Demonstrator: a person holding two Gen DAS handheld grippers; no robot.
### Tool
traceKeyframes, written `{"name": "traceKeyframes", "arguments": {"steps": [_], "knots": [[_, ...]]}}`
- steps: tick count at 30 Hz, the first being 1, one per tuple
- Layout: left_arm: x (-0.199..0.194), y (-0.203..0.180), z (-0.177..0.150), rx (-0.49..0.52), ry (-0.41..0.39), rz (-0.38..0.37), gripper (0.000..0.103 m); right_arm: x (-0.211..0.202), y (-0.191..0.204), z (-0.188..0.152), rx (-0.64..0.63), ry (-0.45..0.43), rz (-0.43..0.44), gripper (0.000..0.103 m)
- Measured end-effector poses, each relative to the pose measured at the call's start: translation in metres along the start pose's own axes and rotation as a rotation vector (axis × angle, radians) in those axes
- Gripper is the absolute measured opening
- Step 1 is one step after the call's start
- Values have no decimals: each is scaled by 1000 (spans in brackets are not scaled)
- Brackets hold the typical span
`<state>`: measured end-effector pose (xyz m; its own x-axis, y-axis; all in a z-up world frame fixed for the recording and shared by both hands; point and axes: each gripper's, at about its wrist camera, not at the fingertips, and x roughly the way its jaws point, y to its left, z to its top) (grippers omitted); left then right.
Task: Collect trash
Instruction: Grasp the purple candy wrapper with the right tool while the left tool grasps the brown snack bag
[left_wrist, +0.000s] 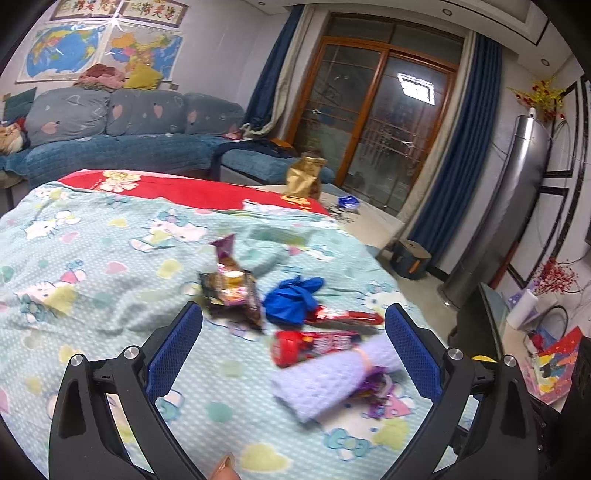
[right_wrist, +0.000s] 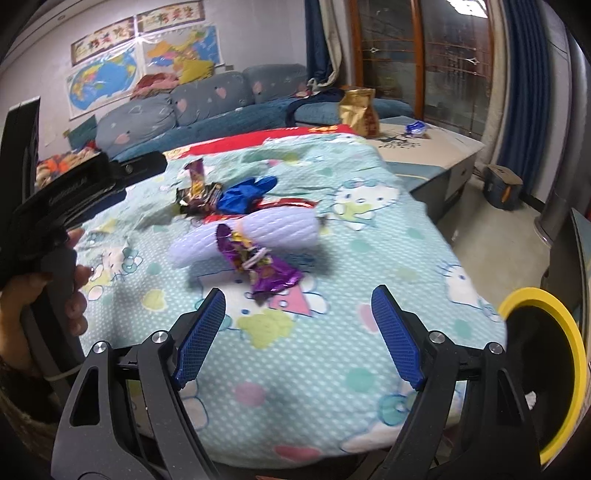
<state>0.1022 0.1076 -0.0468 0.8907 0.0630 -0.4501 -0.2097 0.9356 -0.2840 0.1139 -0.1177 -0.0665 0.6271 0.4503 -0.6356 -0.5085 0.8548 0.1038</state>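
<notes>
Both grippers wide open, holding nothing; left gripper (left_wrist: 293, 347) hovers over the trash pile on the Hello Kitty blanket (left_wrist: 92, 258); dark snack wrapper (left_wrist: 231, 291) far-left in the pile, blue glove (left_wrist: 291, 299) just right of it, red wrapper (left_wrist: 314, 345) touching the lilac cloth roll (left_wrist: 332, 380); right gripper (right_wrist: 299, 332) sits near side of the purple foil wrapper (right_wrist: 258, 262), apart from it; yellow-rimmed bin (right_wrist: 546, 373) at right edge; gold bag (right_wrist: 358, 110) far off on the table (right_wrist: 443, 147)

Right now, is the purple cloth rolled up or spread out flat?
Rolled up. The purple cloth lies as a fat tube on the blanket, with a band around its middle, and a purple wrapper lies against it.
</notes>
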Motion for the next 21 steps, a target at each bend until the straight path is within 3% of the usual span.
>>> {"name": "traceKeyframes", "arguments": {"steps": [7,17,19,20,21], "knots": [[19,28,18,-9,14,35,96,31,16,1,-36,44,15,68],[77,47,46,-32,105,50,95,67,19,4,-33,109,-8,65],[88,47,48,-24,121,58,93,71,20,5,-32,115,-1,55],[93,47,49,-22,130,62,89,72,21,5,-35,120,4,52],[98,48,50,-24,138,66,81,74,21,5,-36,124,6,43]]}}
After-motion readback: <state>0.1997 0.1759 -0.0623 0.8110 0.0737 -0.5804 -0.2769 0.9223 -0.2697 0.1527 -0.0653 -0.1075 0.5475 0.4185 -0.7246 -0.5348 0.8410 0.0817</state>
